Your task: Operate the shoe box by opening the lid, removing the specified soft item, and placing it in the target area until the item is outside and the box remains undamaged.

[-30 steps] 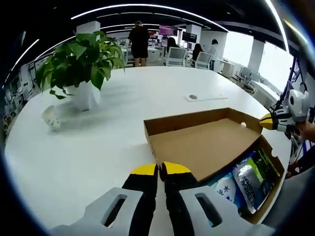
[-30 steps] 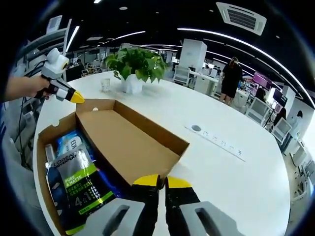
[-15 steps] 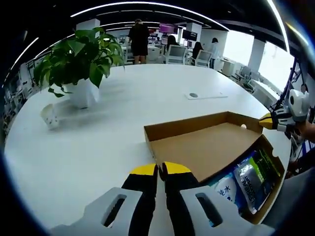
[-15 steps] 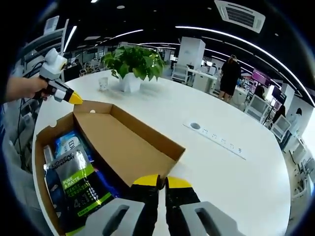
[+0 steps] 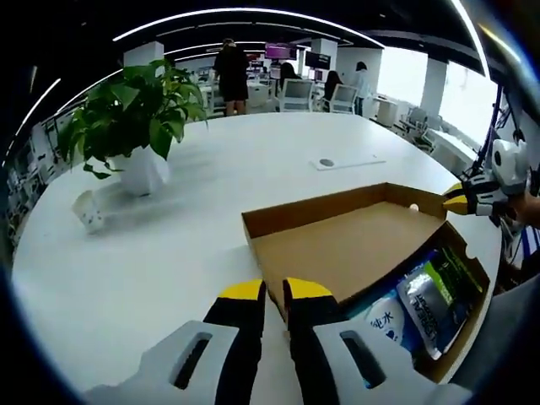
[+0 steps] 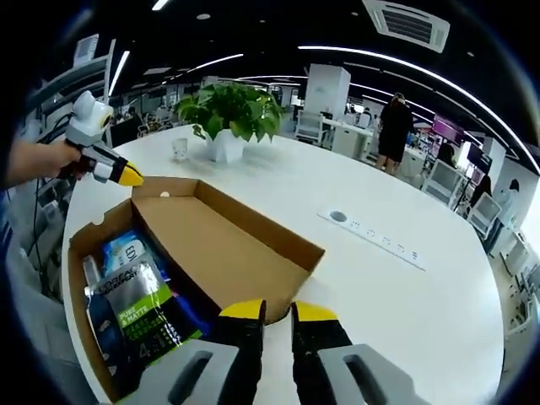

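The shoe box [image 5: 439,337] is sitting open on the white table [image 5: 169,245], its lid [image 5: 337,245] folded back flat and lying beside the tray. Inside the box, packets are lying — a green-and-silver pouch [image 5: 434,295] on top and a blue-and-white pouch [image 5: 390,325] beside it, toward the lid side.

The left gripper [image 5: 274,291] is hovering at the lid's near corner with its jaws slightly parted and nothing between them. The right gripper [image 6: 278,310] is doing likewise at the lid's other end, jaws a little apart, empty. In the right gripper view the same box [image 6: 80,253] is showing the green pouch [image 6: 139,316] nearest the camera.

The pouches are looking soft, light and glossy, so they are likely to be slippery and to sag when lifted; a pinch on a sealed edge or corner — not the bulging middle — should be holding best. The cardboard walls are thin, so reaching in from above is safer than pressing against them.

Beyond the box, a potted plant [image 5: 135,126] is standing well apart.
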Demonstrator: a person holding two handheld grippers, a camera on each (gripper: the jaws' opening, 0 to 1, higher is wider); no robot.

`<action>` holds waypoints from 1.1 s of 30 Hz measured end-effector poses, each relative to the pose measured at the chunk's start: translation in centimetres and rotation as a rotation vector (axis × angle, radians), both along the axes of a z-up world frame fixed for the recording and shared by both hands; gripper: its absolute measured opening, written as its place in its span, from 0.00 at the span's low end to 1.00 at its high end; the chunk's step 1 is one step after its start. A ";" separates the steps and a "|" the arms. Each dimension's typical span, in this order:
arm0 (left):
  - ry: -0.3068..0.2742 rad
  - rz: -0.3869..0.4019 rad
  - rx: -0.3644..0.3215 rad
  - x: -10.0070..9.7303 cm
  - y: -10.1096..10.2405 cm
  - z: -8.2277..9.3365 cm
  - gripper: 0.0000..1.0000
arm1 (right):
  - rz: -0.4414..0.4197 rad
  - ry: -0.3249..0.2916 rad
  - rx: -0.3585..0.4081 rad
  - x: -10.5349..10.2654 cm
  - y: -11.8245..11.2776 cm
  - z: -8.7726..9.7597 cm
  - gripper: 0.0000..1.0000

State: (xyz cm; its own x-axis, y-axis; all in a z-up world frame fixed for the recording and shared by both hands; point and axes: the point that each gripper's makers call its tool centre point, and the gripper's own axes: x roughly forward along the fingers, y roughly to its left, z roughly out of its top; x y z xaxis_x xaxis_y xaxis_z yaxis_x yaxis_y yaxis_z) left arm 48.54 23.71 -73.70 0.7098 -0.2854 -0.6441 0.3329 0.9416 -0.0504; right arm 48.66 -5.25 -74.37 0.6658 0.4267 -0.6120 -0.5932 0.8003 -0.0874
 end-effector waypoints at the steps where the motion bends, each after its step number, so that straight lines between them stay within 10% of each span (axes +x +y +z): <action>1: -0.004 -0.001 0.002 -0.1 0.0 0.1 0.09 | 0.000 -0.001 0.003 -0.1 0.0 0.1 0.12; 16: -0.047 -0.073 0.005 -3.2 -2.1 2.2 0.17 | 0.061 0.007 0.061 -4.0 1.1 1.5 0.26; 33: 0.116 -0.255 -0.034 -8.2 -8.1 -1.6 0.18 | 0.114 0.061 0.114 -8.4 1.6 1.4 0.46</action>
